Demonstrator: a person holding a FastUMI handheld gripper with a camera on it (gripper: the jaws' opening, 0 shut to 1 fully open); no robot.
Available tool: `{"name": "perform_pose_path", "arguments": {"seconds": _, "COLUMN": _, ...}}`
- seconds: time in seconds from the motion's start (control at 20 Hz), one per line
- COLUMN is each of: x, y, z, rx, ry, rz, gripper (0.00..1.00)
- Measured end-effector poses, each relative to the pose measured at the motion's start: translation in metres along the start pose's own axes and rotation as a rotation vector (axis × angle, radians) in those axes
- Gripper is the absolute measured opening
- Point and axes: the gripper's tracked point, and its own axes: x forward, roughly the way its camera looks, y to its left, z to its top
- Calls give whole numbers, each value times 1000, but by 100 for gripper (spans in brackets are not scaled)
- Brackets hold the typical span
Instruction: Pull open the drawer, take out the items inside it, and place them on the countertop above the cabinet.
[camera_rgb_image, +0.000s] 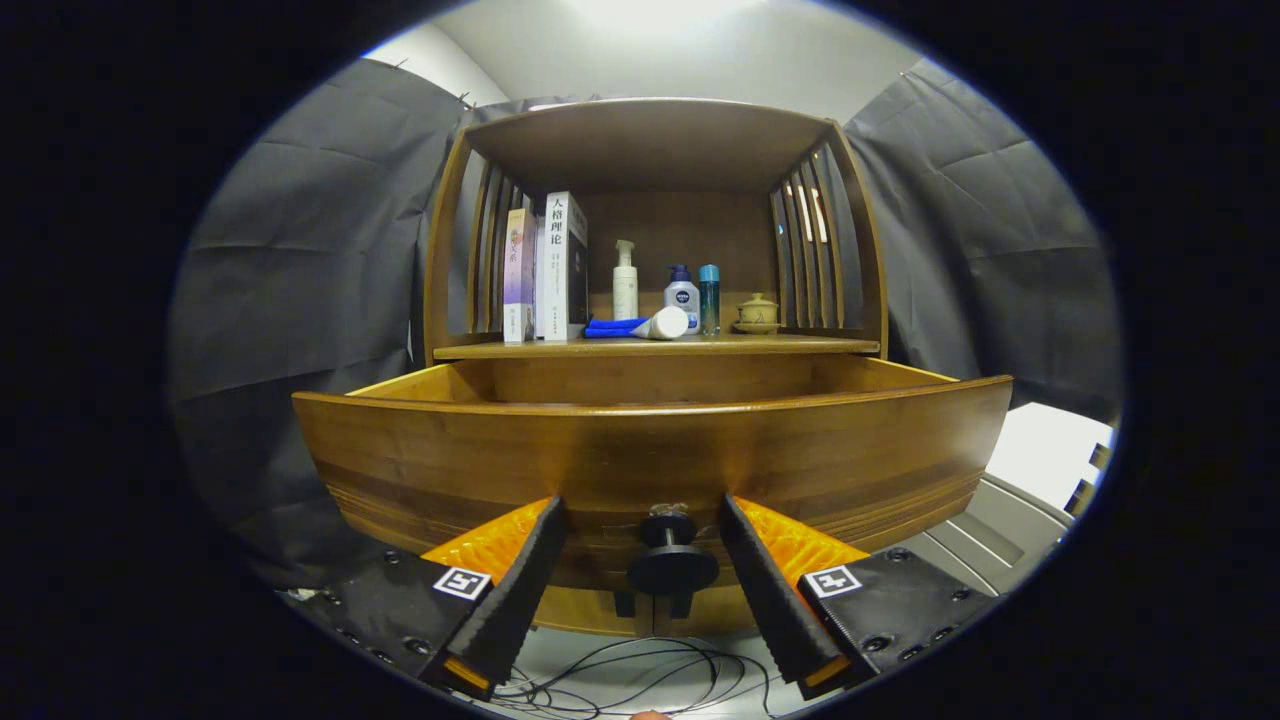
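My fingers (643, 520) stand spread wide, holding nothing. The drawer's dark round knob (671, 566) sits between them, touching neither. The wooden drawer (650, 450) is pulled out just ahead. Beyond it, on the countertop (655, 347), stand books (548, 268), bottles (625, 281) and a blue cloth (612, 327).

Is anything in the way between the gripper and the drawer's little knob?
Nothing visible. The round black knob on the pulled-out wooden drawer sits right between the open gripper, with bare gaps on both sides of it.
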Motion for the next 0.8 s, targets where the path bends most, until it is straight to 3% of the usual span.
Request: {"name": "perform_pose_path", "arguments": {"seconds": 0.8, "x": 95, "y": -1, "z": 22, "rx": -19, "ry": 2, "rz": -29, "gripper": 98}}
